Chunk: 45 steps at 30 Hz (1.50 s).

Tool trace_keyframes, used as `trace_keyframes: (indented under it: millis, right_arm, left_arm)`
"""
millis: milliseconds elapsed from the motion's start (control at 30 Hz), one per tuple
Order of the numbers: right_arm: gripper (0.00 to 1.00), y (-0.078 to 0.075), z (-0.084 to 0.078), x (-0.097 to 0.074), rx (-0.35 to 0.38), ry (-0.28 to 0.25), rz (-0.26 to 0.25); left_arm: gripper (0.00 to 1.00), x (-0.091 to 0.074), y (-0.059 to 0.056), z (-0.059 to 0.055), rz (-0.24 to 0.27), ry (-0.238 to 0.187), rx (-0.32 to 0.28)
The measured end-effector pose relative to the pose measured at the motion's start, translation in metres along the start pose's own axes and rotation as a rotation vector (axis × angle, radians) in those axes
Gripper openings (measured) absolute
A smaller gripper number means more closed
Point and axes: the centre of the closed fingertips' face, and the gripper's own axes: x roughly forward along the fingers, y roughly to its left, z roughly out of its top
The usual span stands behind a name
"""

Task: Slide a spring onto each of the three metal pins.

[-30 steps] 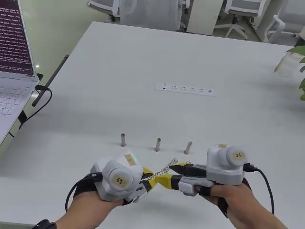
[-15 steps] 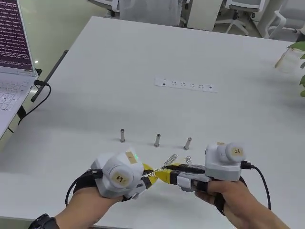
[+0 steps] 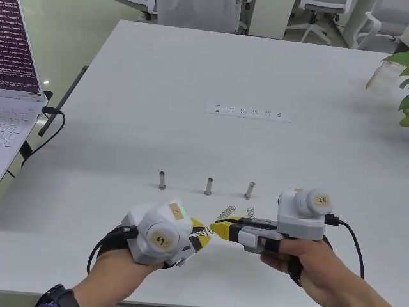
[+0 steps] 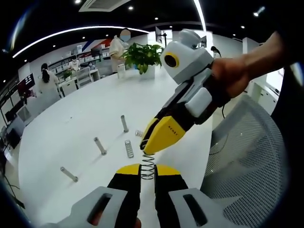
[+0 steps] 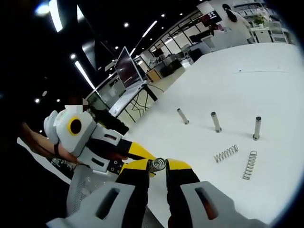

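Steel spring (image 4: pixel 148 166) is pinched at both ends: left gripper (image 4: pixel 147 173) jaws clamp one, right gripper (image 5: pixel 157 167) jaws the other, over the counter (image 3: pixel 192 96), short of the three bare pins (image 3: pixel 208 186). If one side lets go unevenly, it could flick off the near edge.

Not much to read here tbh. The round sticker (image 3: pixel 321 201) on the back end of the right tongs (image 3: pixel 214 229) has a handwritten number, looks like 26. The second sticker (image 3: pixel 160 241), behind the left tongs (image 3: pixel 204 234), maybe says 57, but it's too smudgy to be sure. The laptop screen (image 3: pixel 16 48), far left of the left tongs, has lines of text that are way too small. There's tiny print on the right tongs' yellow jaw in the left gripper view, also unreadable.
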Motion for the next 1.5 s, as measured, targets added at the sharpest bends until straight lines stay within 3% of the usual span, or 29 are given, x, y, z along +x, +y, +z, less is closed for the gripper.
trace_keyframes:
  millis: [467, 700, 1000, 1233, 1333, 1400, 1500]
  right_arm:
    - [0.08, 0.008, 0.002, 0.0, -0.098, 0.064, -0.016]
    - [0.08, 0.006, 0.003, 0.0, -0.124, 0.065, -0.033]
    - [0.08, 0.003, 0.008, -0.009, -0.149, 0.063, -0.05]
    - [0.08, 0.001, 0.011, -0.016, -0.166, 0.071, -0.054]
    - [0.09, 0.002, 0.014, -0.019, -0.197, 0.085, -0.054]
    - [0.1, 0.0, 0.013, -0.023, -0.269, 0.126, -0.071]
    - [0.17, -0.003, 0.011, -0.025, -0.326, 0.16, -0.088]
  left_arm:
    - [0.03, 0.002, -0.001, 0.004, 0.0, -0.012, 0.012]
    - [0.03, 0.006, 0.002, 0.002, 0.012, -0.024, -0.023]
    - [0.03, 0.015, -0.003, 0.004, -0.01, -0.025, -0.018]
    - [0.02, 0.019, -0.007, 0.012, -0.032, -0.048, -0.035]
    - [0.02, 0.019, -0.008, 0.016, -0.039, -0.061, -0.032]
    - [0.02, 0.02, -0.009, 0.019, -0.045, -0.07, -0.022]
    - [0.02, 0.021, -0.012, 0.024, -0.058, -0.081, -0.016]
